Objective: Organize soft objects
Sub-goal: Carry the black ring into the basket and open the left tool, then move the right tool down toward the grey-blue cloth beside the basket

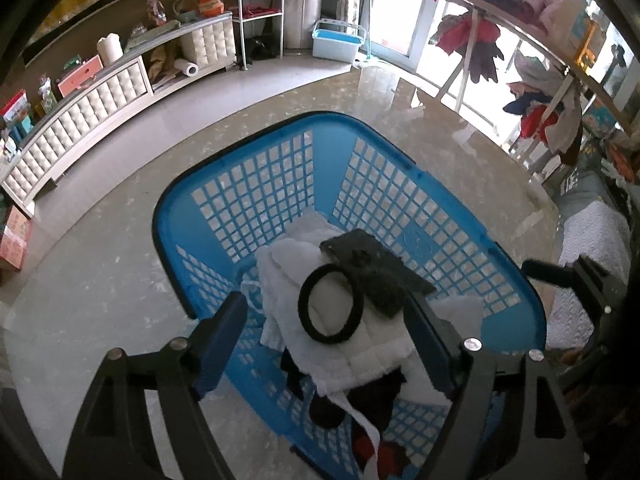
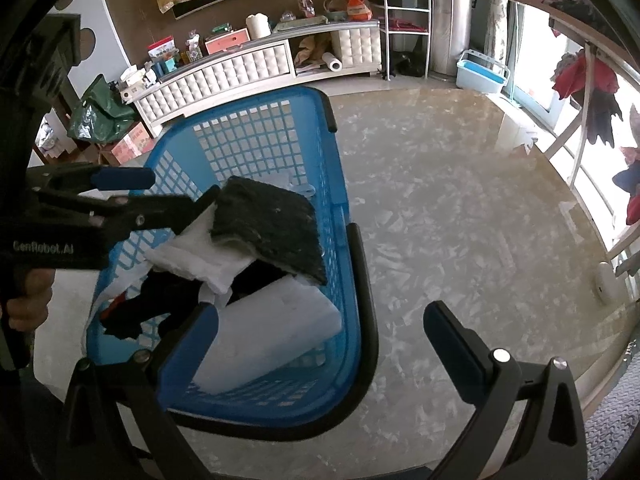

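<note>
Your left gripper [image 1: 328,336] hangs over the blue laundry basket [image 1: 248,196] on the floor, jaws apart around but clear of the black hair tie [image 1: 330,304] lying on white cloth [image 1: 360,356] beside a dark scouring pad [image 1: 376,268], while your right gripper [image 2: 320,332] holds nothing, jaws wide.

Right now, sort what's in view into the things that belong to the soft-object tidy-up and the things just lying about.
Job in hand:
- blue laundry basket
- white padded cloth
- dark scouring pad
- black hair tie
- left gripper, open
- right gripper, open

Lying about:
- paper towel roll
- light blue tub
- green bag
- clothes rack
</note>
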`<action>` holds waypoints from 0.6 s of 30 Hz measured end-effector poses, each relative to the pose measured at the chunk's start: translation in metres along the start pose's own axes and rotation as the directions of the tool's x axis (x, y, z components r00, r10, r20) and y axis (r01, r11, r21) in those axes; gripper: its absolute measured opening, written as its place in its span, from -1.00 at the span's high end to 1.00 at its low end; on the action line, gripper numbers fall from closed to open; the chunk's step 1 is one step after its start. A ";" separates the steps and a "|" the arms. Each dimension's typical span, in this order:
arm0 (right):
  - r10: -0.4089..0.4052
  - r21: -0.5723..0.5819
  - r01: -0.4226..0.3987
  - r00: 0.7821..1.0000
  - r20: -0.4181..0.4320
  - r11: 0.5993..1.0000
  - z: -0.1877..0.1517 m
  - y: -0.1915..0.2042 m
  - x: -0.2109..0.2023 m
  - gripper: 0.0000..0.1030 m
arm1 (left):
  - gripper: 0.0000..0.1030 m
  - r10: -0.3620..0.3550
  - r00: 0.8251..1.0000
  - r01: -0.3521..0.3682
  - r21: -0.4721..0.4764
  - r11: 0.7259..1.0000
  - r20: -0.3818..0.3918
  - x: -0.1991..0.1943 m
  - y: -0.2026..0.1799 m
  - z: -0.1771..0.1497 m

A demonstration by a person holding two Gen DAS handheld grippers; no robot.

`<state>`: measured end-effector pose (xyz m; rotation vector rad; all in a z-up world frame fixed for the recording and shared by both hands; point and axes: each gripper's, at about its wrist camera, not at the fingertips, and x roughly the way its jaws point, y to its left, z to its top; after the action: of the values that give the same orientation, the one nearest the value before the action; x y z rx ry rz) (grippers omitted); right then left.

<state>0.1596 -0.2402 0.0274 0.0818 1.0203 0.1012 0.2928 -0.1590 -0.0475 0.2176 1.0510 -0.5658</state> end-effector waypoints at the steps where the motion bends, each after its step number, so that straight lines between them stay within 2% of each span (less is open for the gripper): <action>1: 0.000 0.001 0.000 1.000 0.004 1.000 0.000 0.002 -0.001 -0.99 | -0.53 0.007 1.000 -0.007 0.009 1.000 -0.005 -0.002 -0.001 -0.001; 6: -0.006 0.005 0.006 1.000 0.019 1.000 -0.003 0.009 -0.012 -0.99 | -0.53 0.020 1.000 -0.019 0.051 0.998 -0.016 -0.018 -0.011 -0.007; 9: -0.002 0.004 0.002 0.999 0.035 1.000 -0.004 0.014 -0.022 -0.99 | -0.53 0.023 1.000 -0.023 0.046 0.999 0.006 -0.031 -0.014 -0.013; 18: -0.005 -0.011 0.006 0.997 0.077 1.000 -0.008 0.037 -0.051 -0.99 | -0.71 0.057 0.997 -0.057 -0.001 0.998 0.058 -0.076 -0.011 -0.042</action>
<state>0.1245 -0.2091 0.0705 0.0724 0.9432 0.0976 0.2272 -0.1247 -0.0014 0.2299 0.9858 -0.5184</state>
